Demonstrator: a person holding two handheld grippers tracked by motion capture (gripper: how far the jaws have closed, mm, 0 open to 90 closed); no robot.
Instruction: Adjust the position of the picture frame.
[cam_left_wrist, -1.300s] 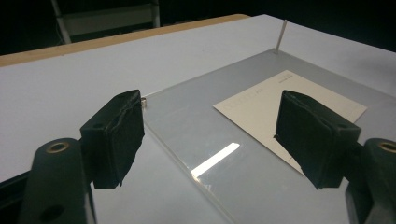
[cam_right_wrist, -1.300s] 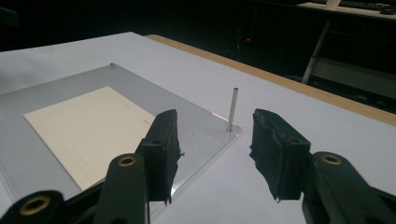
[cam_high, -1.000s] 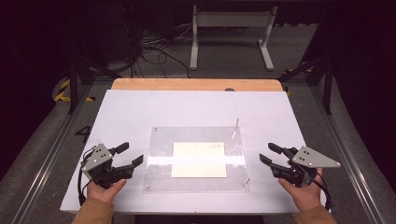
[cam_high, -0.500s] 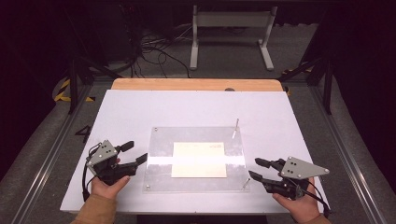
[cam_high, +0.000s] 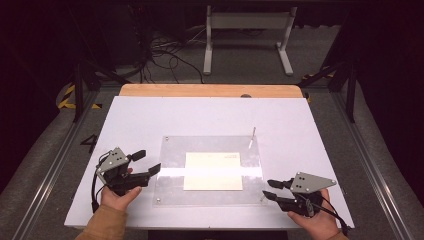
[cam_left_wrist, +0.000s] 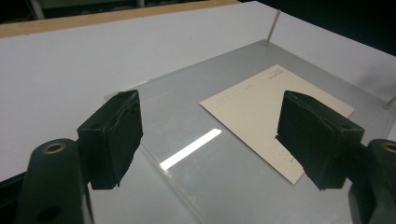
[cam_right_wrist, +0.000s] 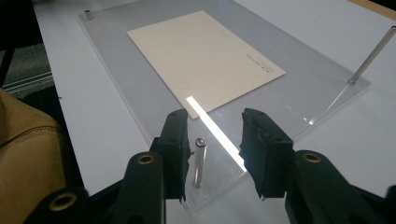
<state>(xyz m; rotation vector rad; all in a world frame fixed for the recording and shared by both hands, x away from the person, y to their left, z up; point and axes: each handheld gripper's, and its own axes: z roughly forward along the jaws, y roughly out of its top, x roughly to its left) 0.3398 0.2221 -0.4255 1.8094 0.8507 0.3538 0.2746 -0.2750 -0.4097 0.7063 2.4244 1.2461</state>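
A clear acrylic plate (cam_high: 210, 150) lies on the white table (cam_high: 150, 120), with a cream card (cam_high: 212, 171) at its middle. A tall metal pin (cam_high: 253, 132) stands at the plate's far right corner. Another pin (cam_right_wrist: 200, 161) stands at the near right corner, between the jaws of my right gripper (cam_right_wrist: 212, 140), which is open and clear of it on both sides. In the high view, the right gripper (cam_high: 267, 188) sits at that corner. My left gripper (cam_high: 149, 162) is wide open, straddling the plate's left edge (cam_left_wrist: 154, 154) and holding nothing.
Short studs mark the plate's left corners (cam_high: 158, 201) (cam_high: 166, 139). A wooden strip (cam_high: 210, 90) runs along the table's far edge. Beyond it on the floor are a metal stand (cam_high: 247, 30) and loose cables (cam_high: 165, 50). Rails flank the table.
My right gripper has moved left and toward me to the plate's near right corner, bringing its jaws around the pin. The left gripper has shifted slightly right, onto the plate's left edge.
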